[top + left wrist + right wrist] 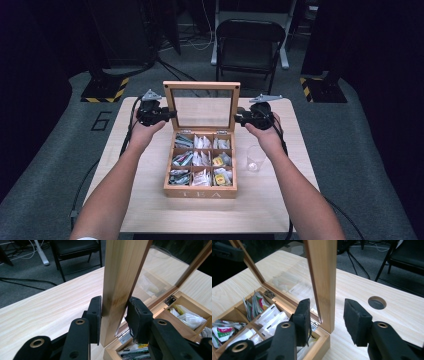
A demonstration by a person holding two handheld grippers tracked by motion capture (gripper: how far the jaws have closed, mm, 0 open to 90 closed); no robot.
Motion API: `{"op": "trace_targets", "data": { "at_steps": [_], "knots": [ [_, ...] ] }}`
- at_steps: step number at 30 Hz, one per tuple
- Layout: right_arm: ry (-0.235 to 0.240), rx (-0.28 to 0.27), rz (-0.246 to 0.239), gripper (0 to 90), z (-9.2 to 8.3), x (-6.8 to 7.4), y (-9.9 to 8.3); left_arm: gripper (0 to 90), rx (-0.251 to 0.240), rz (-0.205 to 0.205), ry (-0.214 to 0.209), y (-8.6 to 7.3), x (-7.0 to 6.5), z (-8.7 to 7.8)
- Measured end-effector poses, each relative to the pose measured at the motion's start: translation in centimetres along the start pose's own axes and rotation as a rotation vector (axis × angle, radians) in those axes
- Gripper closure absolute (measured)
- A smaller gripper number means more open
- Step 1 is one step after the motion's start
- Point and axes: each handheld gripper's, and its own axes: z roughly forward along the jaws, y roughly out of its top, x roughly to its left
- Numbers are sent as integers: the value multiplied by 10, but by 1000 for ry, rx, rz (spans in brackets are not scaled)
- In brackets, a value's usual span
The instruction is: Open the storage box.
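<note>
A wooden tea box (200, 191) is standing in the middle of the tabletop (150, 210), and its glass lid (202, 111) is raised nearly upright. The left side rail of the lid is clamped by the left gripper (113, 312); both pads are pressed against the wood. The right gripper (325, 320) is placed around the right side rail, but a gap can be seen between the rail and the outer pad, so this gripper is released and nothing is held by it.

The lid is therefore carried on one side only. If the left gripper is pulled or turned, the frame could be twisted and the small hinges (270, 293) strained, or the whole box could be dragged across the tabletop. If the left gripper is also loosened, the lid could fall shut onto the tea bags (200, 162). A clear plastic cup (255, 159) stands just beside the box, under the right hand, and it could be knocked over when that hand is drawn back.
</note>
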Motion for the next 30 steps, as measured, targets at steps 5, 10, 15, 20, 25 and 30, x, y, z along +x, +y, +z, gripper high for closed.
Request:
{"op": "trace_targets", "data": {
  "at_steps": [5, 10, 15, 20, 25, 30],
  "knots": [
    [33, 6, -6, 500, -5, 5, -5, 653, 1, -3, 6, 1, 1, 2],
    [47, 5, -23, 438, -10, 14, -12, 654, 5, -7, 4, 2, 3, 4],
    [51, 8, -66, 447, -15, 20, -17, 657, 9, -15, 11, 4, 4, 7],
    [57, 11, -66, 472, -19, 21, -20, 658, -1, -42, 10, 4, 7, 11],
    [60, 14, -54, 498, -23, 18, -23, 658, -6, -53, 16, 5, 8, 14],
    [67, 4, -48, 507, -25, 18, -25, 655, 8, -54, 22, 7, 9, 17]
  ]
}}
